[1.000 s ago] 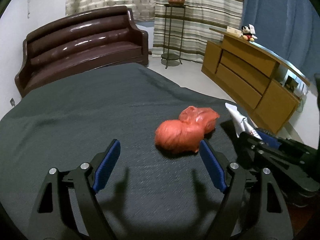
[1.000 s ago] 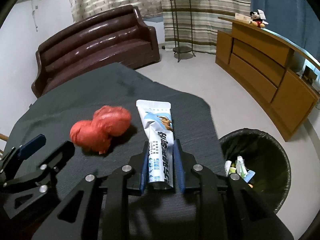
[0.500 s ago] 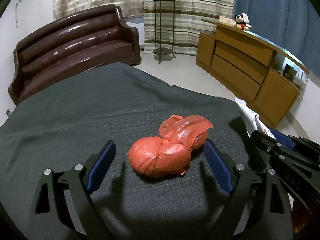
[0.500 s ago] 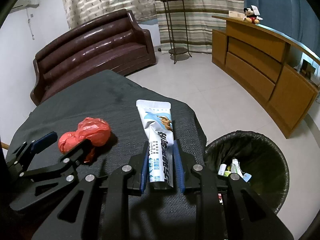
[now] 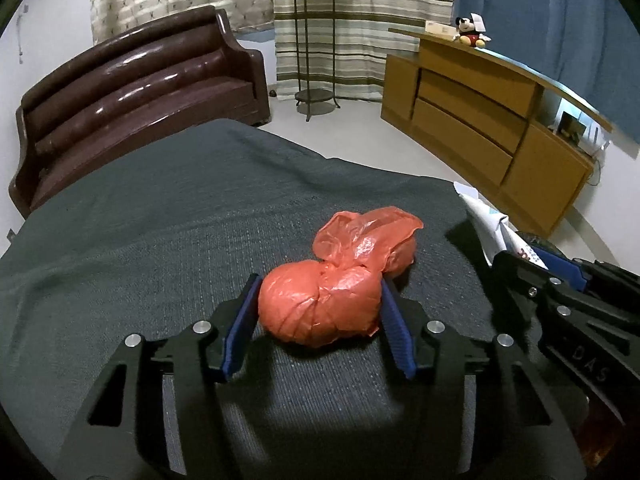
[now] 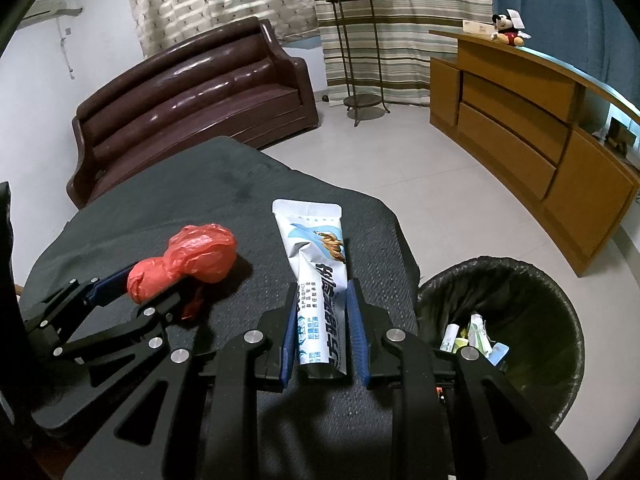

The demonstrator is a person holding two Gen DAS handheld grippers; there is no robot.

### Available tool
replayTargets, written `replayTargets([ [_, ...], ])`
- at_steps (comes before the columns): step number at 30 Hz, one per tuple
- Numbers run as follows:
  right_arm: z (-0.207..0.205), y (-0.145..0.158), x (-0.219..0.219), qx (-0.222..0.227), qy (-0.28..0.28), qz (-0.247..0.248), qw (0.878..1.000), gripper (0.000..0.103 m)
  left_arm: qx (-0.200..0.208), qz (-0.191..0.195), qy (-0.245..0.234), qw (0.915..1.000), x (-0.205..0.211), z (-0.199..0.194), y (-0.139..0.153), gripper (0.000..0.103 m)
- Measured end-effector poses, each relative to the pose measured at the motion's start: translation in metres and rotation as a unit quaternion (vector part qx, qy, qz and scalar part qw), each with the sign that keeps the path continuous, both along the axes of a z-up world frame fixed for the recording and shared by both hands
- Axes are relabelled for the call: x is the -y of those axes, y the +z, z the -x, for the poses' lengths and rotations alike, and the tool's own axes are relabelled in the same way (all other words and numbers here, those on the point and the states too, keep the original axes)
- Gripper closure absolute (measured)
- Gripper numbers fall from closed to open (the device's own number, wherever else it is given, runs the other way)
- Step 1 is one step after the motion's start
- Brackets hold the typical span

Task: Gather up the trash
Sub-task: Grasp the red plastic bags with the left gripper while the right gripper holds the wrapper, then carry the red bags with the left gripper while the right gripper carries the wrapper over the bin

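Note:
A crumpled red plastic bag [image 5: 320,308] lies on the dark grey cloth-covered table [image 5: 160,220]. My left gripper [image 5: 320,282] straddles its nearer lump; the jaws are closing and both blue pads touch the bag's sides. The right wrist view shows the same bag [image 6: 188,260] between the left gripper's fingers [image 6: 152,288]. My right gripper [image 6: 322,288] is shut on a white and blue toothpaste tube [image 6: 316,248] that points away over the table's right edge. In the left wrist view the tube [image 5: 480,216] and the right gripper [image 5: 520,256] sit at the right.
A black-lined trash bin [image 6: 568,312] with several scraps inside stands on the floor right of the table. Behind are a brown leather sofa [image 5: 140,92], a metal plant stand [image 5: 316,60] and a long wooden cabinet [image 5: 480,120].
My left gripper has moved forward around the red bag and its jaws have narrowed onto it. The right gripper has stayed shut on the tube, hardly moving.

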State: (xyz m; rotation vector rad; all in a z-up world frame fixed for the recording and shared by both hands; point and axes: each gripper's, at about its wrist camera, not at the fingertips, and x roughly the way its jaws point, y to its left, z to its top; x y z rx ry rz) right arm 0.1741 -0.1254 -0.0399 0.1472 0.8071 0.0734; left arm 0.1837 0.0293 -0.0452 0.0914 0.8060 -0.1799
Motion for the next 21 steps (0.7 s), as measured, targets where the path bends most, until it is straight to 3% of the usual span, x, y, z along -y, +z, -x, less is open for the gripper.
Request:
replayTargets([
  [21,0.043,0.006,-0.001,0.013,0.008,0.004,1.000,0.079,0.022,0.019,0.027,0.9992,-0.010,0.065,0.023,0.048],
])
